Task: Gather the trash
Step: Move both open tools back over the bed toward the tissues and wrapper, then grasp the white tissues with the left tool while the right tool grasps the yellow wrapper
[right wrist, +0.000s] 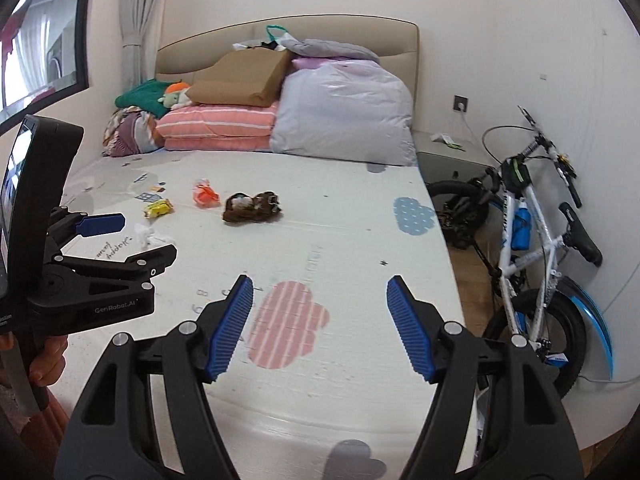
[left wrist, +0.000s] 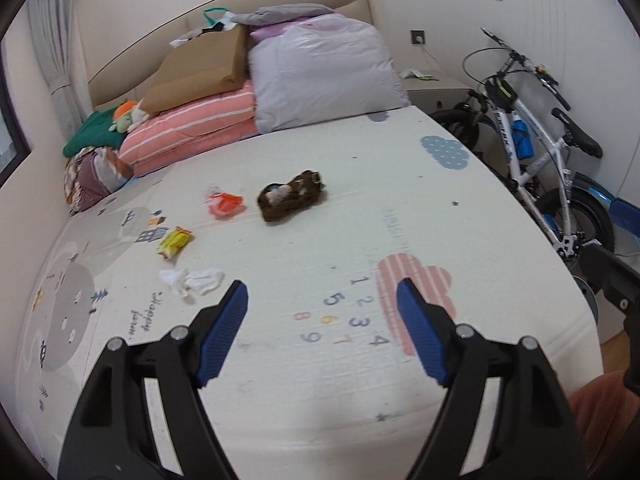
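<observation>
Trash lies on the play mat (left wrist: 304, 360) that covers the bed. A white crumpled tissue (left wrist: 192, 280) is nearest, then a yellow snack wrapper (left wrist: 174, 242), an orange-pink wrapper (left wrist: 225, 204) and a brown bag (left wrist: 291, 196) holding scraps. They also show in the right wrist view: tissue (right wrist: 150, 236), yellow wrapper (right wrist: 159, 208), orange wrapper (right wrist: 205, 195), brown bag (right wrist: 252, 207). My left gripper (left wrist: 322, 292) is open and empty, just right of the tissue; it also shows in the right wrist view (right wrist: 140, 236). My right gripper (right wrist: 320, 284) is open and empty above the mat.
Pillows and folded bedding (left wrist: 320, 72) pile against the headboard (right wrist: 288, 36). A nightstand (right wrist: 452, 160) and a white bicycle (right wrist: 536, 232) stand to the right of the bed. A wall and curtain (left wrist: 52, 44) bound the left side.
</observation>
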Demonstrator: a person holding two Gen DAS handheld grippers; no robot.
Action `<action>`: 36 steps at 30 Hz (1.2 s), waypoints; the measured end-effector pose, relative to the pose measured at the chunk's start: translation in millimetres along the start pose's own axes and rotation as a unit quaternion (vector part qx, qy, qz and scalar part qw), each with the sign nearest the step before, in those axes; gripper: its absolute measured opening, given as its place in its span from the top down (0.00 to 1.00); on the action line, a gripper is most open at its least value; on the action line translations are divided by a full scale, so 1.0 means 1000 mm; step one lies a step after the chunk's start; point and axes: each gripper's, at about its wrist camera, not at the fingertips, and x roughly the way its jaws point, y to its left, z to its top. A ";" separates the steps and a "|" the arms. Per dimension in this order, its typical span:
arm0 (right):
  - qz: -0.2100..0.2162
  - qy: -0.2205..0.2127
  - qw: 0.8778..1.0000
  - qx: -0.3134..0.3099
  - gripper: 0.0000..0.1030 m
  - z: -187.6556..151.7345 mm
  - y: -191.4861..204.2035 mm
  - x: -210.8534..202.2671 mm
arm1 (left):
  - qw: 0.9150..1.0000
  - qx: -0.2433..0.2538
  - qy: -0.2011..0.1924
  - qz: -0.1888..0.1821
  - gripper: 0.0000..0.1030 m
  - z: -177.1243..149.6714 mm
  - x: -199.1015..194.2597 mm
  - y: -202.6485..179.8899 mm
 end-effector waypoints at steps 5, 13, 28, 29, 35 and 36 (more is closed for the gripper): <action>0.044 0.000 0.999 -0.029 0.35 0.016 0.060 0.024 | 0.998 -0.045 0.010 0.047 0.25 -0.013 0.006 0.073; 0.089 0.014 0.995 -0.051 0.35 0.038 0.135 0.088 | 0.990 -0.115 0.039 0.072 0.25 -0.020 0.050 0.156; 0.114 0.071 0.989 -0.055 0.35 0.043 0.186 0.264 | 0.984 -0.136 0.102 0.061 0.25 -0.030 0.206 0.201; 0.115 0.074 0.989 -0.054 0.35 0.042 0.187 0.272 | 0.983 -0.136 0.104 0.060 0.25 -0.029 0.215 0.202; 0.120 0.084 0.987 -0.059 0.35 0.039 0.199 0.304 | 0.983 -0.130 0.118 0.059 0.57 -0.032 0.256 0.205; 0.121 0.085 0.987 -0.061 0.35 0.039 0.201 0.307 | 0.983 -0.126 0.116 0.066 0.60 -0.033 0.258 0.205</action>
